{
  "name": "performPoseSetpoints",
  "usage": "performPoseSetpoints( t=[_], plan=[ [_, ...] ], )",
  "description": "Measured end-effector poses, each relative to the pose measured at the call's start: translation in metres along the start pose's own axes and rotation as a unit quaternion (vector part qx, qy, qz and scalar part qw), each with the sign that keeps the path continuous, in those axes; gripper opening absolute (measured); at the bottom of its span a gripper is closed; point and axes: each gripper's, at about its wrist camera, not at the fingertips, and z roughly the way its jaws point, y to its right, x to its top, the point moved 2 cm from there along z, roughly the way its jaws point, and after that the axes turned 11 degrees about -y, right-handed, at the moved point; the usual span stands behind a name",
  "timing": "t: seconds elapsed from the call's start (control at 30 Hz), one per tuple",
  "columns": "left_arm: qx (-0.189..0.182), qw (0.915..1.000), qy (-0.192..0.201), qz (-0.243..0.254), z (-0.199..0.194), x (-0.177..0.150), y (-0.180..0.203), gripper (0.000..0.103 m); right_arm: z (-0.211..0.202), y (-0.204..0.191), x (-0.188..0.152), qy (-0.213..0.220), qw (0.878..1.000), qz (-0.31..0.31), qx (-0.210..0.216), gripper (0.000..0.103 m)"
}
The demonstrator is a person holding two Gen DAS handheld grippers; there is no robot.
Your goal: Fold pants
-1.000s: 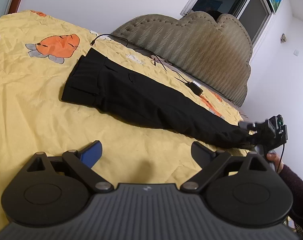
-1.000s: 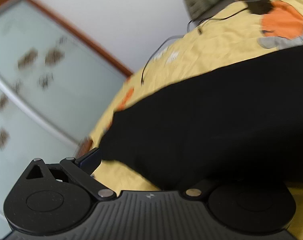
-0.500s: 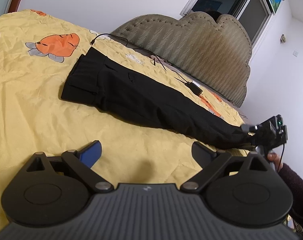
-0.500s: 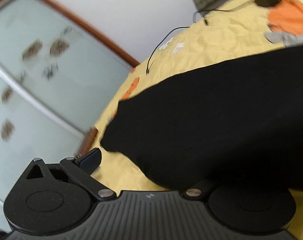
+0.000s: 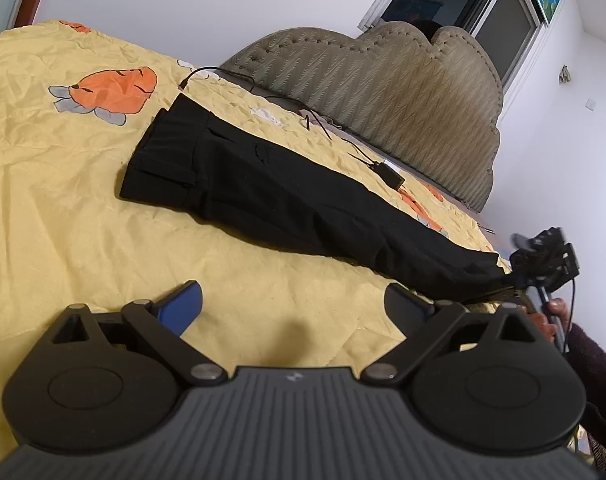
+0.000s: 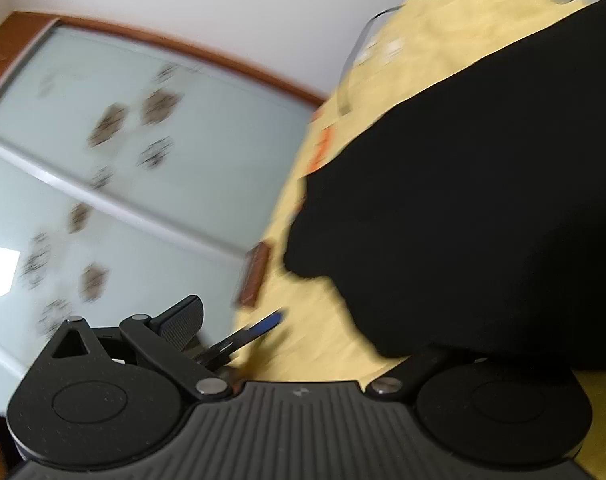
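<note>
Left gripper: the left gripper (image 5: 293, 304) hovers over the yellow bed sheet (image 5: 63, 208), fingers spread wide, nothing between them.
Pants: the black pants (image 5: 271, 188) lie stretched flat on the bed ahead of the left gripper, waistband ahead and to its left, leg ends trailing off to its right.
Right gripper: seen from the left wrist, the right gripper (image 5: 543, 258) sits at the leg ends, right against the cuffs, far to the left gripper's right; a hand (image 5: 549, 318) in a dark sleeve (image 5: 595, 364) grips its handle.
Right gripper's own view: blurred! Black cloth (image 6: 483, 208) fills the space ahead and to the right, draped over its right finger; the left finger (image 6: 181, 322) stands out clear to the left. Whether it is pinching the cloth, I cannot tell.
Sheet: wrinkled, with an orange carrot print (image 5: 111, 88) beyond the waistband, ahead-left of the left gripper.
Cable: a black cable (image 5: 287, 100) and small adapter (image 5: 391, 176) run along the far side of the pants.
Headboard: a padded headboard (image 5: 383, 92) rises beyond the cable.
Door: a frosted glass door (image 6: 103, 168) with a brown frame lies left of the right gripper.
</note>
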Motion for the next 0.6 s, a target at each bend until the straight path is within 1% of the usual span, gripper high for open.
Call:
performPoseSetpoints(
  t=[0.07,0.1,0.13,0.2,0.27,0.37,0.4,0.43,0.5,0.57,0.6],
  plan=[
    [0.000,1.0000,0.000,0.000,0.000,0.000,0.000,0.097,0.008,-0.003,-0.001,-0.007,1.000,-0.021,-0.009,0.103],
    [-0.001,1.0000,0.000,-0.001,0.000,0.000,0.000,0.097,0.014,-0.004,-0.002,-0.018,1.000,-0.024,-0.004,0.103],
    [-0.002,1.0000,0.000,-0.001,0.000,0.000,0.000,0.097,0.018,-0.004,-0.003,-0.030,0.999,-0.019,0.010,0.103],
    [-0.003,1.0000,0.001,-0.002,0.000,-0.001,0.000,0.097,0.026,-0.008,-0.005,-0.059,0.997,-0.010,0.052,0.103],
    [-0.003,1.0000,0.001,-0.002,-0.001,-0.001,0.000,0.097,0.025,-0.016,-0.009,-0.056,0.996,-0.020,0.059,0.103],
    [-0.004,1.0000,0.001,-0.002,-0.001,-0.001,0.000,0.097,0.018,-0.017,-0.012,-0.038,0.996,-0.016,0.081,0.103],
    [-0.004,1.0000,0.001,-0.001,0.000,-0.001,0.000,0.097,0.016,-0.015,-0.012,-0.031,0.996,-0.012,0.077,0.103],
    [-0.004,1.0000,0.001,-0.001,-0.001,-0.001,0.000,0.097,0.017,-0.015,-0.011,-0.020,0.998,-0.012,0.059,0.103],
    [-0.004,1.0000,0.001,0.000,0.000,-0.001,0.001,0.098,0.021,-0.016,-0.008,-0.010,1.000,-0.027,0.001,0.103],
    [-0.004,1.0000,0.001,-0.001,-0.001,-0.001,0.001,0.098,0.037,-0.019,-0.007,-0.019,0.997,-0.046,-0.055,0.103],
    [-0.004,1.0000,0.001,-0.001,-0.001,-0.001,0.001,0.098,0.045,-0.024,-0.008,-0.024,0.995,-0.067,-0.070,0.103]
  ],
)
